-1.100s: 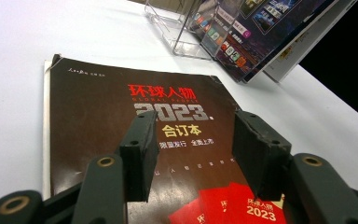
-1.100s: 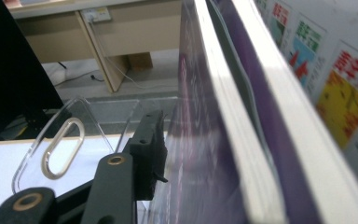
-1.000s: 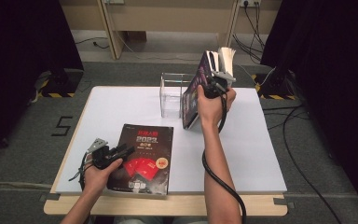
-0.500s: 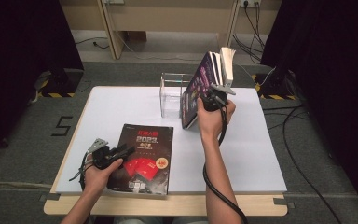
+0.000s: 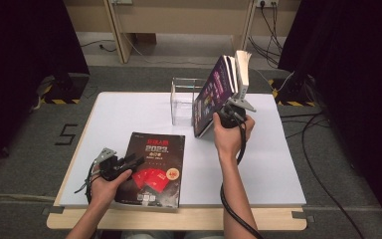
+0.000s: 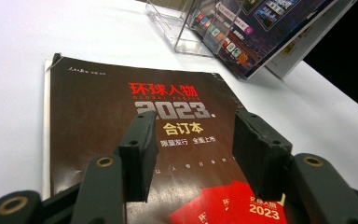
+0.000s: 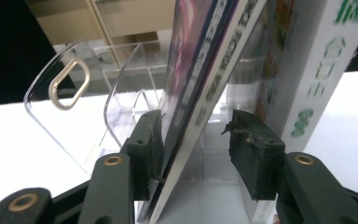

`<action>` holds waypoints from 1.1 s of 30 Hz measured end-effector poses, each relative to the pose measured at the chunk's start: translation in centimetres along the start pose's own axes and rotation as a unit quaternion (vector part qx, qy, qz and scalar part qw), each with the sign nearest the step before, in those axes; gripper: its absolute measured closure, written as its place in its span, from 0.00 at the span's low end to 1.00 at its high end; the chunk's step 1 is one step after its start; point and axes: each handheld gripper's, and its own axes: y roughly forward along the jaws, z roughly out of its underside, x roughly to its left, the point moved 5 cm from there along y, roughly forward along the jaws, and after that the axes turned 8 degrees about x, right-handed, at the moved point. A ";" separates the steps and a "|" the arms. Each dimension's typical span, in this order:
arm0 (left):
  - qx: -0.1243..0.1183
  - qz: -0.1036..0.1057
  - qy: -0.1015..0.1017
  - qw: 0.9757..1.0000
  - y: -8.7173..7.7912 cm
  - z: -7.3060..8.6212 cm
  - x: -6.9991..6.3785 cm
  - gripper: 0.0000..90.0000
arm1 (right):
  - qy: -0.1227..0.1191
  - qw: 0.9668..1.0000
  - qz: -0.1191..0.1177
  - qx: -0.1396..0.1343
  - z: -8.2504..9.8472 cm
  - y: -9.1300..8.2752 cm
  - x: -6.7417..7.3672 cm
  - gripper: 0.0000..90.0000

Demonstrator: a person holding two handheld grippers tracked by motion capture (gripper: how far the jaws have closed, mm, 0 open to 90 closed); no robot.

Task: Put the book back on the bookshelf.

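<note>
A white table (image 5: 129, 114) with a pale wooden front edge carries the things. At about seven o'clock on its top a dark-covered magazine (image 5: 154, 167) with red shapes lies flat, face up. At about twelve o'clock, toward the far edge, a clear acrylic rack (image 5: 184, 102) stands upright. The leaning books (image 5: 216, 92) beside the rack tilt over the table's top.

Left tool (image 5: 132, 162) low, jaws apart — right tool (image 5: 227, 110) raised, seemingly gripping.
</note>
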 end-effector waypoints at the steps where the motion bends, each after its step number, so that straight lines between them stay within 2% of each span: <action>1: 0.001 -0.001 0.000 1.000 0.0 0.0 0.0 0.54 | 0.000 1.000 -0.001 0.003 0.2 -0.1 0.0 0.60; 9: 0.005 -0.010 0.002 1.000 0.0 0.1 0.1 0.53 | -0.013 1.000 -0.019 0.018 1.6 -0.5 0.6 0.61; 13: 0.005 -0.015 0.002 1.000 -0.1 0.1 0.3 0.52 | -0.027 0.998 -0.043 0.041 2.3 -0.5 1.5 0.61; 15: 0.006 -0.021 0.003 1.000 -0.1 0.1 0.4 0.51 | -0.038 0.998 -0.041 0.043 2.6 -0.4 1.8 0.61; 18: 0.009 -0.030 0.002 1.000 -0.1 0.1 0.7 0.49 | -0.045 0.996 -0.052 0.055 3.4 -0.2 2.4 0.60; 21: 0.013 -0.037 0.003 0.999 -0.1 0.2 0.8 0.48 | -0.046 0.995 -0.057 0.067 4.1 0.1 2.7 0.60; 28: 0.024 -0.054 0.000 0.998 -0.2 0.1 1.4 0.46 | -0.053 0.989 -0.076 0.119 6.2 0.9 3.4 0.61; 33: 0.030 -0.064 -0.004 0.997 -0.2 0.2 1.9 0.46 | -0.055 0.985 -0.088 0.140 7.3 1.4 4.0 0.61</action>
